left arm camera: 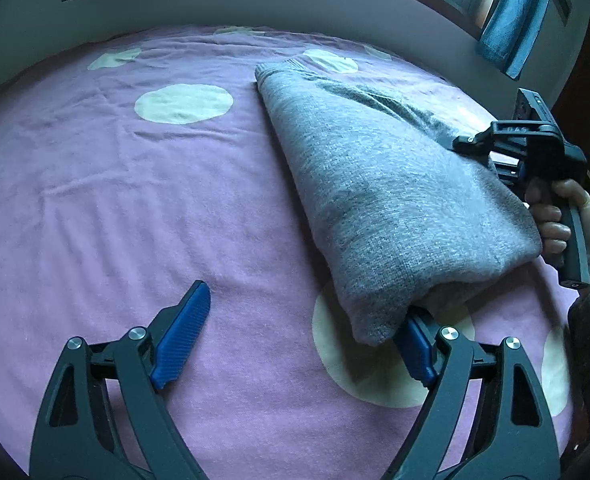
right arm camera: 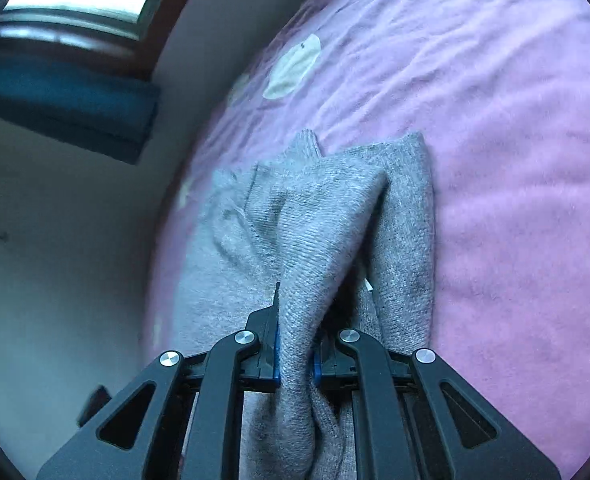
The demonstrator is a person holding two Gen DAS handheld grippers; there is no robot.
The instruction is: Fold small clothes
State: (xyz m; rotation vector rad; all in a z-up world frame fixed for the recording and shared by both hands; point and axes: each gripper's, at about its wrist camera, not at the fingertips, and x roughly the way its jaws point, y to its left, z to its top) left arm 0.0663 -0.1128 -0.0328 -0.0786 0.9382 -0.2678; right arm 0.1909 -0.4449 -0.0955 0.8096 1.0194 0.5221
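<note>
**Soft grey knit, one claw pinching it, the other spread beside it**

The grey knitted garment (left arm camera: 379, 184), a small woolly jumper by the look of it, lies partly folded into a long bundle on the purple bedspread with pale round spots (left arm camera: 135, 184), towards the side nearest the window wall. The right gripper (right arm camera: 297, 360) has its blue-padded jaws pressed together on a bunched ridge of the knit, which stands up between them and trails away over the layers beneath. The left gripper (left arm camera: 299, 344) is spread wide: one blue pad hangs over bare bedspread, the other sits at the near end of the bundle, apparently tucked just under its lip, with nothing pinched.

The knit looks light, thick and limp. It will sag and drape from wherever it is lifted, and the fuzzy surface should give the pads good purchase and cling to itself, so layers may drag along together. A hold on a hem or a firm folded edge, gathering several layers, seems safer than a pinch mid-panel, which would only raise a peak. The loose weave might snag or stretch if pulled hard.

Much is concealed. Sleeves, neck and hem cannot be told apart. The bundle hides the right gripper's fingertips in the left wrist view, where only its black frame and the hand (left arm camera: 555, 220) on the handle show. Whether the left gripper's far pad touches fabric is uncertain, and the right wrist view is blurred
</note>
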